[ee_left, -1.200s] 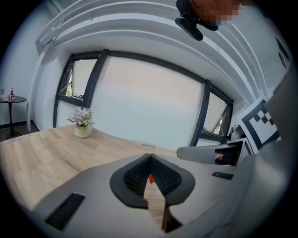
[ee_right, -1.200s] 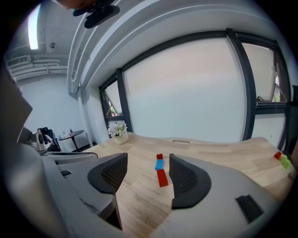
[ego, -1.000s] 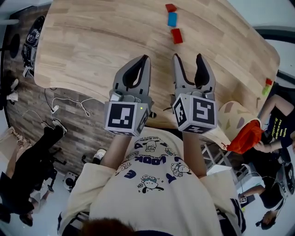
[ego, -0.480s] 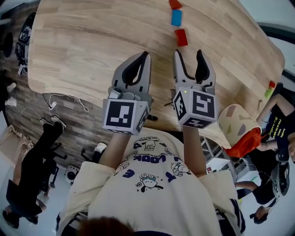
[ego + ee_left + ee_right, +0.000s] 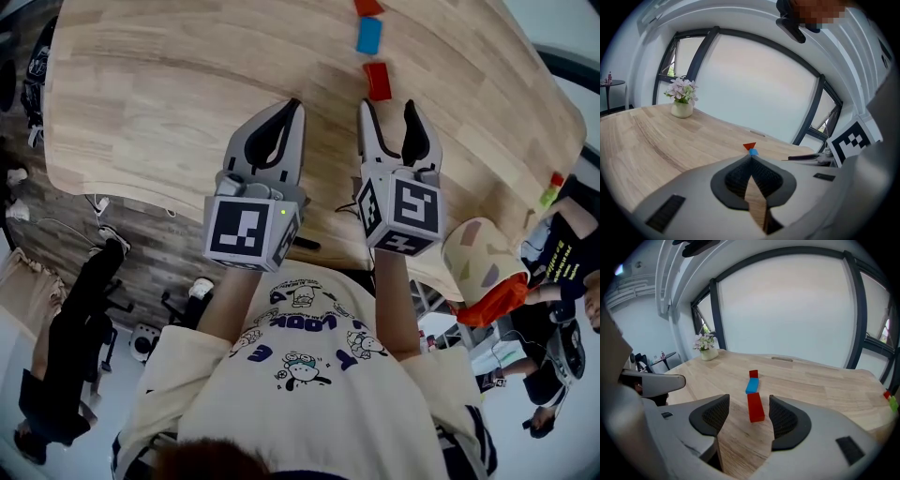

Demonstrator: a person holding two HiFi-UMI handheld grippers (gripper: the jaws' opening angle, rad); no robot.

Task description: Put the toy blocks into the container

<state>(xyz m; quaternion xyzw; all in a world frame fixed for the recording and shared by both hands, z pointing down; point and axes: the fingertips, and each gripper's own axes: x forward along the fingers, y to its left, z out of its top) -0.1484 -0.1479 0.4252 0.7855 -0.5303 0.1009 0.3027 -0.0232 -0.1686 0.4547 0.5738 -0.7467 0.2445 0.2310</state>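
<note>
Three toy blocks lie in a row on the wooden table (image 5: 169,94): a long red block (image 5: 378,81), a blue block (image 5: 368,36) beyond it, and a small red block (image 5: 367,7) at the view's top edge. My right gripper (image 5: 387,108) is open and hangs just short of the long red block (image 5: 755,407), which shows between its fingers in the right gripper view; the blue block (image 5: 752,386) lies behind. My left gripper (image 5: 292,108) is shut and empty, to the left of the right one. Past its tips (image 5: 751,157) the blue block (image 5: 753,152) peeks out. I see no container that I can name.
A vase of flowers (image 5: 683,99) stands at the table's far left. Small red and green pieces (image 5: 551,187) sit at the right table edge. A beige round thing with orange cloth (image 5: 483,267) stands beside the table's near right. People are around the table.
Both grippers have come down and a little forward over the table. The right gripper's tips now sit closer to the long red block. The blocks have not moved.
</note>
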